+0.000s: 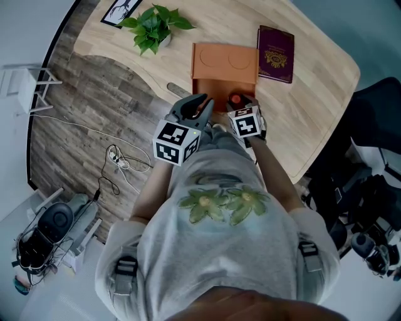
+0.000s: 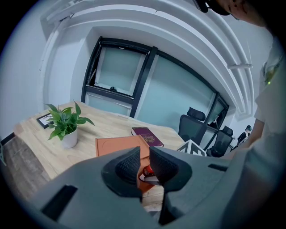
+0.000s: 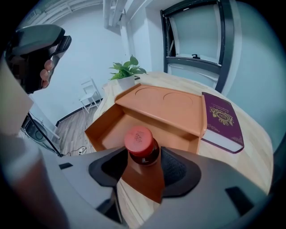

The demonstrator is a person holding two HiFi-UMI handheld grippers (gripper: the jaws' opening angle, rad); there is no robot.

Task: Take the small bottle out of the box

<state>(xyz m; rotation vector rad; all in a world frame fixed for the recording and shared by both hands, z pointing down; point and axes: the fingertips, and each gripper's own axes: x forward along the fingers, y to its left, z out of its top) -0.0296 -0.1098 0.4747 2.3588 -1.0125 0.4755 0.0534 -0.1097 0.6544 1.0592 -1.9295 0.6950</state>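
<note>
My right gripper [image 3: 142, 164] is shut on a small dark bottle with a red cap [image 3: 142, 144], holding it upright over the near edge of the open orange box [image 3: 134, 117]. The head view shows the red cap [image 1: 235, 99] just in front of the right gripper [image 1: 242, 105], at the box's [image 1: 224, 64] near side. My left gripper [image 2: 144, 167] hovers beside it with jaws almost together and nothing between them. Through the narrow gap I glimpse the bottle [image 2: 148, 171] and the box [image 2: 117, 146]. In the head view the left gripper [image 1: 199, 106] sits left of the bottle.
A maroon passport [image 1: 276, 54] lies right of the box on the wooden table [image 1: 319, 81]. A potted plant [image 1: 153, 26] and a picture frame [image 1: 121, 11] stand at the far left. Office chairs [image 2: 192, 127] are beyond the table. Cables [image 1: 116, 160] lie on the floor.
</note>
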